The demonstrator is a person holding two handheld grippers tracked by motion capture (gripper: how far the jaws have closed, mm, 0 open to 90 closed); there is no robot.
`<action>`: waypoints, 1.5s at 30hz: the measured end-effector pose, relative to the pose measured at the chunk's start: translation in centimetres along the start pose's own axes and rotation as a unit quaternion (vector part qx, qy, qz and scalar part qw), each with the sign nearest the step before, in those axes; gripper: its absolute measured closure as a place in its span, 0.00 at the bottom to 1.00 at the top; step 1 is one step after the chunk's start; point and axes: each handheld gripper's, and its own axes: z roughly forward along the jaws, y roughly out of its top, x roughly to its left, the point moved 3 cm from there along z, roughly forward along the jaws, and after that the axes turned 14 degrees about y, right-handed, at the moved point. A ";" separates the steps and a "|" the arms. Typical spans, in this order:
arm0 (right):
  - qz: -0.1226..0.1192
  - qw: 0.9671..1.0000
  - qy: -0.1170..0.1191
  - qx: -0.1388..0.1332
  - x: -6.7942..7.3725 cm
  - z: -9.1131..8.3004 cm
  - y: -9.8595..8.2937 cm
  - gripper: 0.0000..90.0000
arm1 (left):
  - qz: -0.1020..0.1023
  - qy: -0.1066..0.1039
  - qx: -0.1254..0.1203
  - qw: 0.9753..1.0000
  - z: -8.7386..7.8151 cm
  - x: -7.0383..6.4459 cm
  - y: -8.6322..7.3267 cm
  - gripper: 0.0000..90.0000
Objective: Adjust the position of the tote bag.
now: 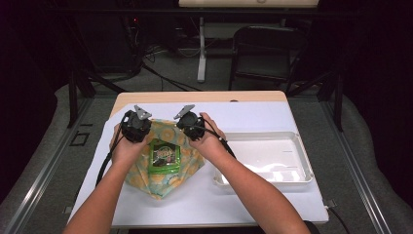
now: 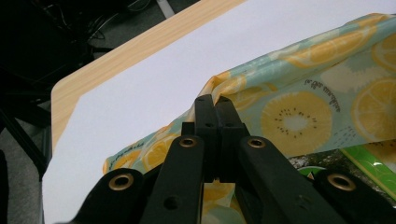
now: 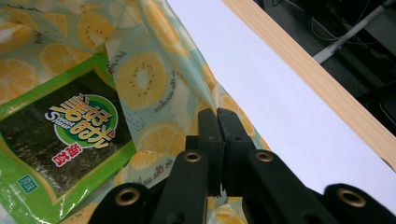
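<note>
Left gripper (image 2: pixel 215 99) and right gripper (image 3: pixel 217 112) each clamp a far edge of the lemon-print cloth (image 1: pixel 160 181), seaweed packet (image 1: pixel 164 156) lying on it

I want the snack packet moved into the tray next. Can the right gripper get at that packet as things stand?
Probably not right away. The right gripper is shut on the cloth edge, so it must let go first. Otherwise the way looks free: the packet lies uncovered on the cloth, close beside that gripper.

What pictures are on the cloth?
Yellow lemon and kiwi slices on the pale blue-green cloth, clearest in the right gripper view.
</note>
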 end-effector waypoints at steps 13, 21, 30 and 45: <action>0.041 0.999 0.017 0.003 -1.3 1.6 -0.3 0.99 | 0.000 0.003 0.021 1.000 1.9 -0.5 -0.2 1.00; 0.054 0.998 0.018 0.017 -1.8 2.8 0.0 0.99 | -0.005 0.008 0.037 0.999 3.2 -0.6 -0.5 1.00; 0.068 0.997 0.021 0.029 -2.2 4.1 -0.3 0.99 | -0.007 0.008 0.055 0.998 4.5 -0.8 -0.9 1.00; 0.089 0.994 0.025 0.051 -2.9 5.7 -1.1 0.99 | 0.000 -0.019 0.064 0.998 5.0 -1.0 -1.4 0.82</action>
